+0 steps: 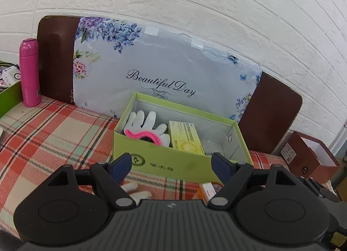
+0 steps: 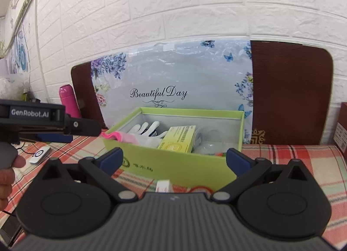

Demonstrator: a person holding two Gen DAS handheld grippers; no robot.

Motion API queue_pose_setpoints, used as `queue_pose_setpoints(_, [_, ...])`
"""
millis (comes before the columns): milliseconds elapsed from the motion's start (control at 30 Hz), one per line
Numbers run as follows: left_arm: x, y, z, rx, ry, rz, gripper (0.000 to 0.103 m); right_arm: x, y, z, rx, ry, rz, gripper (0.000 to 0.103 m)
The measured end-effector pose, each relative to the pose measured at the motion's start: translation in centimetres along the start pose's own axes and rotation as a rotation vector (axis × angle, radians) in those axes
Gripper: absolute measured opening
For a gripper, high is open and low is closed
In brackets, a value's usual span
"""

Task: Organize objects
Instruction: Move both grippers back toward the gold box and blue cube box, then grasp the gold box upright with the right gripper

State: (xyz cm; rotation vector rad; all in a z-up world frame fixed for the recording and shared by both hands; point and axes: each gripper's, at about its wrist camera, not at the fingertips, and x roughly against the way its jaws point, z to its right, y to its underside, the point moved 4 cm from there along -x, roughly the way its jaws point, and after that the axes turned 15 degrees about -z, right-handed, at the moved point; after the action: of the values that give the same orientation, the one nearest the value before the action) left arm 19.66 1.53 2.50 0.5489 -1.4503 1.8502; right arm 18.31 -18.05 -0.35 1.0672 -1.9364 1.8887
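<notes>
A light green open box [image 1: 151,153] [image 2: 173,162] stands on the plaid tablecloth. Inside lie a white glove with a pink cuff [image 1: 147,127] [image 2: 143,131], a yellow medicine box [image 1: 186,140] [image 2: 177,139] and a clear plastic item [image 1: 213,140] [image 2: 208,140]. My left gripper [image 1: 172,164] is open and empty just in front of the box. My right gripper [image 2: 173,157] is open and empty, also in front of it. A white glove [image 1: 136,190] and a small orange and white carton [image 1: 208,190] [image 2: 163,185] lie on the cloth below the grippers, partly hidden.
A floral "Beautiful Day" board [image 1: 162,73] [image 2: 173,86] leans on the brick wall behind the box. A pink bottle [image 1: 29,73] [image 2: 69,101] stands at the left. A brown box [image 1: 308,159] sits at the right. A white remote [image 2: 40,154] lies left. The left gripper's body [image 2: 36,116] shows at the left.
</notes>
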Motion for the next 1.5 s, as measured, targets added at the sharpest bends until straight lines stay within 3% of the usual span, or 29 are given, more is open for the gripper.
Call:
queue_pose_setpoints(300, [1.0, 6.2, -0.5, 0.035, -0.019, -0.096, 0.083, 3.5, 6.1, 0.2, -0.083, 0.013, -0.048, 0.103])
queue_pose_setpoints(700, [0.6, 12.3, -3.2, 0.083, 0.008, -0.184, 0.083, 2.4, 13.3, -1.2, -0.157, -0.001, -0.2, 0.103])
queue_pose_setpoints(1000, [1.3, 12.7, -4.2, 0.091, 0.03, -0.164, 0.083, -0.4, 13.5, -7.5, -0.055, -0.052, -0.245, 0.103])
queue_pose_setpoints(1133, [1.0, 12.6, -3.8, 0.078, 0.051, -0.164, 0.083, -1.6, 13.9, -9.2, 0.033, 0.002, -0.249, 0.102])
queue_pose_setpoints(1233, [0.4, 12.1, -3.0, 0.041, 0.066, -0.157, 0.083, -1.3, 14.6, -9.2, 0.108, 0.081, -0.235, 0.079])
queue_pose_setpoints(1300, [-0.3, 11.4, -2.3, 0.022, 0.068, -0.15, 0.083, -0.8, 14.8, -8.5, 0.114, 0.083, -0.232, 0.055])
queue_pose_setpoints(1367, [-1.3, 10.7, -1.6, 0.004, 0.074, -0.151, 0.083, -0.3, 15.0, -7.3, 0.099, 0.093, -0.236, 0.039])
queue_pose_setpoints(1500, [-3.6, 9.1, 0.6, -0.069, 0.082, -0.15, 0.083, 0.6, 15.5, -5.1, 0.062, 0.118, -0.246, 0.028])
